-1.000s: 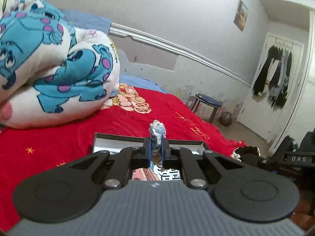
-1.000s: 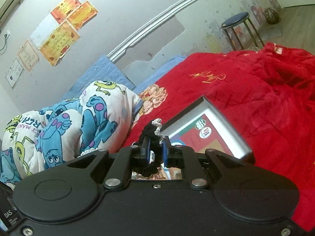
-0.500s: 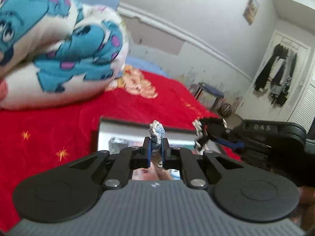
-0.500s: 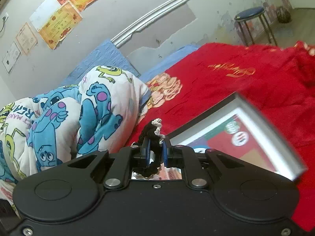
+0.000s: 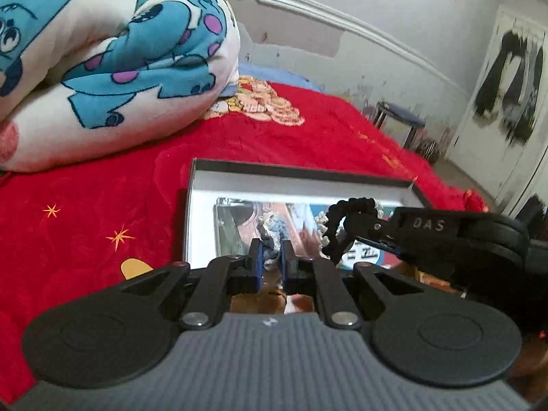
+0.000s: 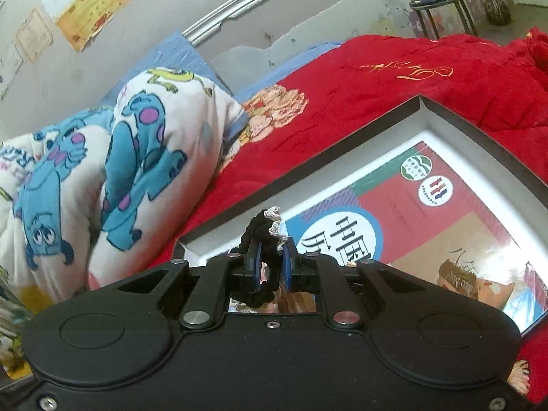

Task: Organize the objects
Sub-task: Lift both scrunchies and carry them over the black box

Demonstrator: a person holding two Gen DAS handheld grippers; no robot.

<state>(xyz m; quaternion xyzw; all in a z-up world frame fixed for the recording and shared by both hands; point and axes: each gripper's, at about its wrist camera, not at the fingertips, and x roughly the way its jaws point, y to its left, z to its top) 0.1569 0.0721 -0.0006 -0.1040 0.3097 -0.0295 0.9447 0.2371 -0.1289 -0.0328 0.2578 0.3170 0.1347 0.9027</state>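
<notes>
A shallow dark-rimmed box (image 5: 239,167) lies on the red bedspread, with a colourful book (image 6: 428,226) inside it. My left gripper (image 5: 270,260) is shut on a blue-and-white crocheted piece (image 5: 272,231) and holds it over the box. My right gripper (image 6: 272,257) is shut on a black crocheted piece with white trim (image 6: 263,233), also over the box. In the left wrist view the right gripper (image 5: 370,231) reaches in from the right, with the black piece (image 5: 342,219) curling from its tip.
A rolled white quilt with blue monsters (image 5: 113,54) lies at the left on the red bedspread (image 5: 85,212). A blue-topped stool (image 6: 441,0) and a ball stand on the floor by the far wall. Dark clothes hang on a door (image 5: 507,82).
Both grippers have tilted down and moved over the box, which now looks larger. The right gripper has come into the left wrist view. Both stay shut on their crocheted pieces.
</notes>
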